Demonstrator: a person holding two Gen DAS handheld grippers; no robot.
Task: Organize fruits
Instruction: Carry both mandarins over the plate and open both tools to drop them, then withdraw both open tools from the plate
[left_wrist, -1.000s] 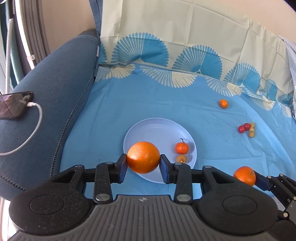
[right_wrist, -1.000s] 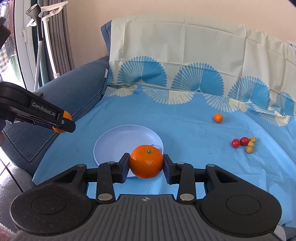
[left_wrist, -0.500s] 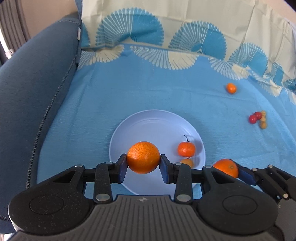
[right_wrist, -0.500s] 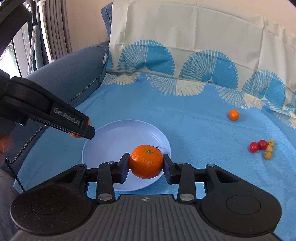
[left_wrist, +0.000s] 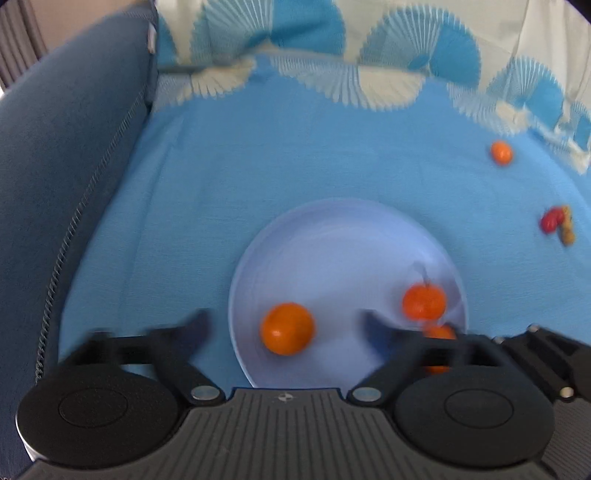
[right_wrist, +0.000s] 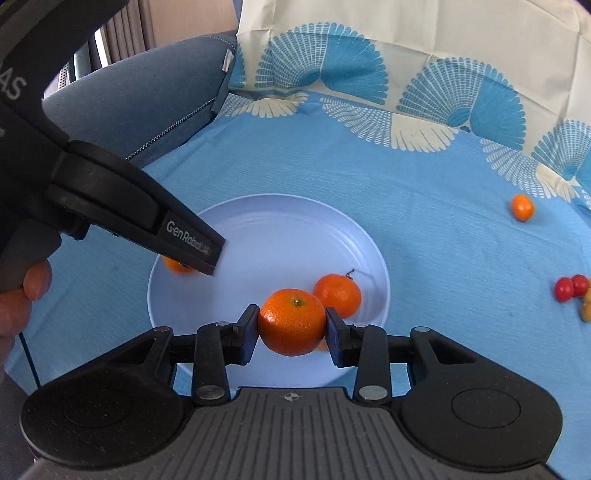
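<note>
My left gripper (left_wrist: 286, 322) hangs over the near left of the pale blue plate (left_wrist: 343, 243), its jaws opening wide. A large orange (left_wrist: 287, 328) lies on the plate between the spread fingers, and neither pad touches it. The right wrist view shows this gripper (right_wrist: 184, 245) from the side, with the orange (right_wrist: 176, 264) half hidden under it. My right gripper (right_wrist: 291, 328) is shut on a mandarin (right_wrist: 291, 317) just above the near rim of the plate (right_wrist: 280, 229). A small stemmed mandarin (right_wrist: 338, 294) rests on the plate behind it.
On the blue cloth to the right lie a small orange fruit (right_wrist: 522, 207), two red cherry tomatoes (right_wrist: 569, 288) and some yellowish fruits (right_wrist: 585, 312). A dark blue sofa arm (left_wrist: 66, 184) runs along the left. A patterned cloth covers the backrest.
My left gripper came down over the plate and let go of the large orange, which now lies on it. My right gripper moved forward and down with its mandarin.
</note>
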